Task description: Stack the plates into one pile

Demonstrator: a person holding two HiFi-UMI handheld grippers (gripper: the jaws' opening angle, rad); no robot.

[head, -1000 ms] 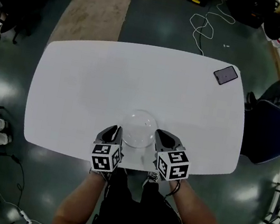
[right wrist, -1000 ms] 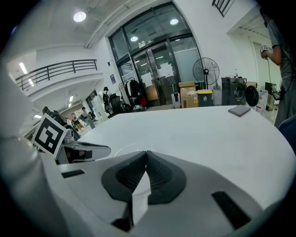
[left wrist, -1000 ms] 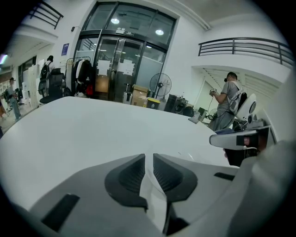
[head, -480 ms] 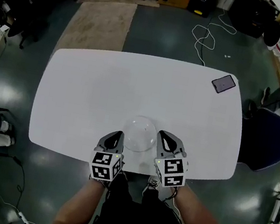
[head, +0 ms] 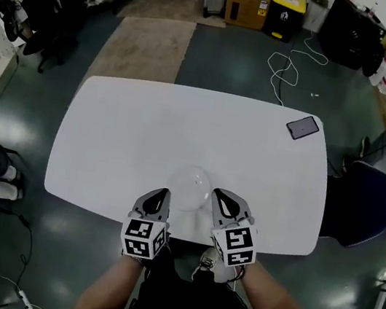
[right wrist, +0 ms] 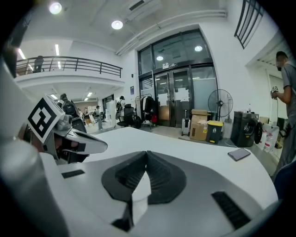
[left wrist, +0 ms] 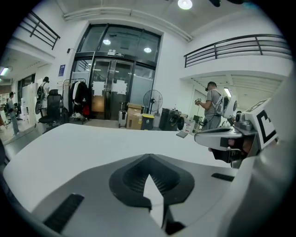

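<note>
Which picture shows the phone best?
The head view: the phone is seen whole, flat, from above. The right gripper view shows it small and slanted; the left gripper view, just a tiny dark sliver far off.

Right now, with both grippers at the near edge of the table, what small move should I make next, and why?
Probably draw both grippers back from the table and stop. The left gripper and right gripper are shut and empty, and the only plates in sight seem to sit as one pile between them. Only a phone lies elsewhere.
</note>
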